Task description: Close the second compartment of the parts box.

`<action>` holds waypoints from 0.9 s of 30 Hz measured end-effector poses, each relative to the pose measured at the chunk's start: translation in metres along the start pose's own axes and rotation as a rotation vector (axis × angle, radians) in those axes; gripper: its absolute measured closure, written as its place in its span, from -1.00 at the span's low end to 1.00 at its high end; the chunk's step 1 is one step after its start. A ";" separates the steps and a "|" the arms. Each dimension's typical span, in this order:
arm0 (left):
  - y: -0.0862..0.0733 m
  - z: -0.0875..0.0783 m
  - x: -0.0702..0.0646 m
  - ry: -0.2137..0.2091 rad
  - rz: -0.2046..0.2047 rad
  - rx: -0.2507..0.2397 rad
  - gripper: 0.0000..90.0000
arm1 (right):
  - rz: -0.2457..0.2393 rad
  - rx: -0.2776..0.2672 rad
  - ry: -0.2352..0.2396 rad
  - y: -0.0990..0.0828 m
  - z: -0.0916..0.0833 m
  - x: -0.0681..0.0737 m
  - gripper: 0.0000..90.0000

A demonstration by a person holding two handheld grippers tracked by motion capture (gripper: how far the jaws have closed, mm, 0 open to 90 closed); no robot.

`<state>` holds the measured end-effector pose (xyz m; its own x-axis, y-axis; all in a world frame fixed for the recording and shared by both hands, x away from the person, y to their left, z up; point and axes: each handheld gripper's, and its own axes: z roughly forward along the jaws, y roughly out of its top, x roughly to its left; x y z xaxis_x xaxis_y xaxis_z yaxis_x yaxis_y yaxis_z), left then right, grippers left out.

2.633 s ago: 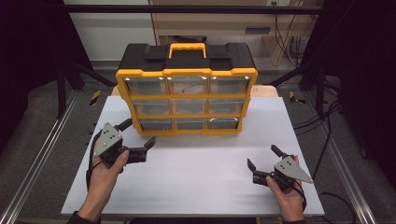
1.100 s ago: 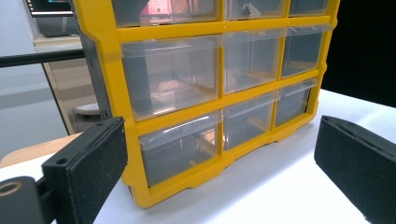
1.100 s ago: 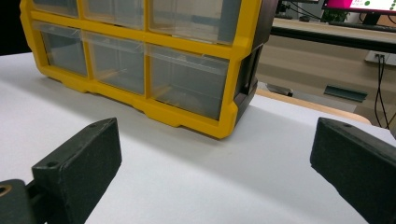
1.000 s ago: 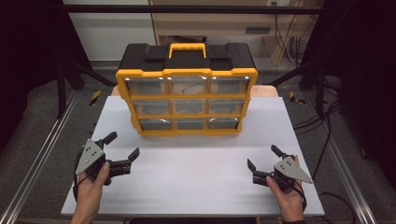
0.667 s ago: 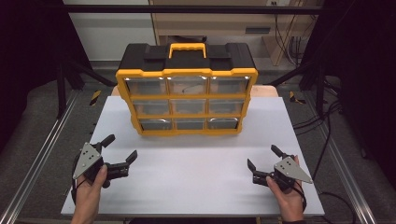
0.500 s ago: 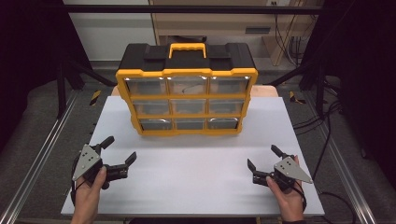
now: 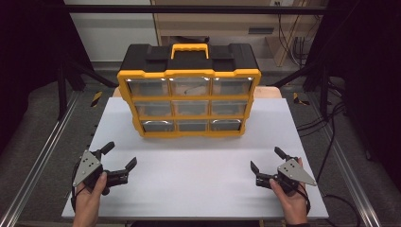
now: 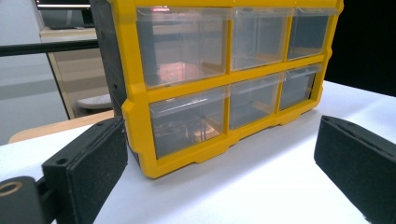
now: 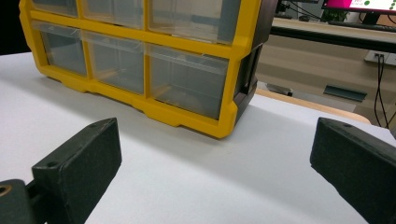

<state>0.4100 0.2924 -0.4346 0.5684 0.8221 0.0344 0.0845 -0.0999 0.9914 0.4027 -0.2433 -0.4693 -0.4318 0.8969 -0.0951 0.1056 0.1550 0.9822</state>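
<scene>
Right, the yellow-and-black drawer cabinet (image 7: 189, 90) stands upright at the far edge of the white table (image 7: 198, 189), drawers facing the person. The left gripper (image 7: 118, 158) sits near the front left corner, jaws spread wide on nothing. The right gripper (image 7: 265, 160) waits near the front right corner, likewise gaping. The drawers look mostly empty, though glare blurs them.

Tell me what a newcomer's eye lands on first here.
The yellow and black drawer cabinet stands at the far middle of the white table, its nine clear drawers facing the person. Nearer, the left gripper and the right gripper sit at the table's near corners, jaws open, holding nothing.
</scene>
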 end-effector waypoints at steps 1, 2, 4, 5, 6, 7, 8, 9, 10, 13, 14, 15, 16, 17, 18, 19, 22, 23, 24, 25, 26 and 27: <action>-0.001 0.000 0.000 -0.001 -0.003 0.000 -0.95 | 0.000 0.000 0.000 0.000 0.000 0.000 -0.95; -0.002 0.000 0.000 -0.001 -0.008 0.000 -0.95 | 0.000 0.000 0.000 0.000 0.000 0.000 -0.95; -0.004 -0.001 0.000 -0.001 -0.011 0.002 -0.94 | 0.000 0.000 0.000 0.000 0.000 0.000 -0.95; -0.005 -0.001 0.001 -0.001 -0.010 0.003 -0.94 | 0.001 0.000 0.000 0.000 0.000 0.000 -0.95; -0.006 -0.001 0.001 -0.001 -0.011 0.004 -0.94 | 0.001 0.000 0.000 0.000 0.000 0.000 -0.95; -0.007 -0.001 0.001 -0.001 -0.011 0.005 -0.94 | 0.001 0.000 0.000 0.000 0.000 0.000 -0.95; -0.007 -0.001 0.001 -0.001 -0.013 0.005 -0.94 | 0.001 0.000 0.000 0.000 0.000 0.000 -0.95; -0.008 -0.001 0.000 -0.002 -0.013 0.007 -0.94 | 0.001 0.000 0.000 0.000 0.000 0.000 -0.95; -0.009 -0.001 0.000 -0.004 -0.013 0.007 -0.94 | 0.000 0.000 0.000 0.000 0.000 0.000 -0.95; -0.011 0.000 -0.002 -0.019 -0.006 0.008 -0.93 | -0.001 0.001 0.000 0.000 0.000 0.000 -0.95; -0.012 0.000 -0.003 -0.020 -0.005 0.012 -0.93 | 0.000 0.002 0.000 0.000 0.000 0.000 -0.95; -0.012 0.001 -0.004 -0.022 -0.006 0.012 -0.93 | 0.000 0.002 0.000 0.000 0.000 0.000 -0.95; -0.013 0.001 -0.005 -0.023 -0.005 0.015 -0.93 | -0.001 0.002 0.000 0.000 0.000 0.000 -0.95; -0.014 0.001 -0.005 -0.024 -0.006 0.016 -0.93 | -0.002 0.001 0.000 0.000 0.000 0.000 -0.95; -0.014 0.002 -0.006 -0.026 -0.009 0.015 -0.93 | -0.002 0.001 0.000 0.000 0.000 0.000 -0.95; -0.015 0.002 -0.007 -0.028 -0.007 0.018 -0.93 | -0.001 0.001 -0.001 0.000 0.000 0.000 -0.95; -0.018 0.004 -0.010 -0.040 -0.006 0.026 -0.93 | -0.002 0.001 -0.001 0.000 0.000 0.000 -0.95; -0.019 0.004 -0.010 -0.044 -0.012 0.025 -0.93 | -0.002 0.001 0.000 0.000 0.000 0.000 -0.95; -0.020 0.004 -0.011 -0.047 -0.015 0.024 -0.93 | -0.001 0.002 0.001 0.000 0.000 0.000 -0.95; -0.020 0.005 -0.011 -0.048 -0.014 0.025 -0.93 | 0.000 0.003 0.001 0.000 0.000 0.000 -0.95; -0.021 0.005 -0.011 -0.048 -0.014 0.027 -0.93 | 0.000 0.003 0.001 -0.001 0.000 0.000 -0.95; -0.022 0.005 -0.012 -0.049 -0.016 0.027 -0.93 | 0.000 0.003 0.000 -0.001 0.000 0.000 -0.95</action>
<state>0.4058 0.2822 -0.4570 0.6064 0.7951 0.0119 0.1153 -0.1028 0.9880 0.4029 -0.2431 -0.4700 -0.4321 0.8968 -0.0947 0.1083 0.1559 0.9818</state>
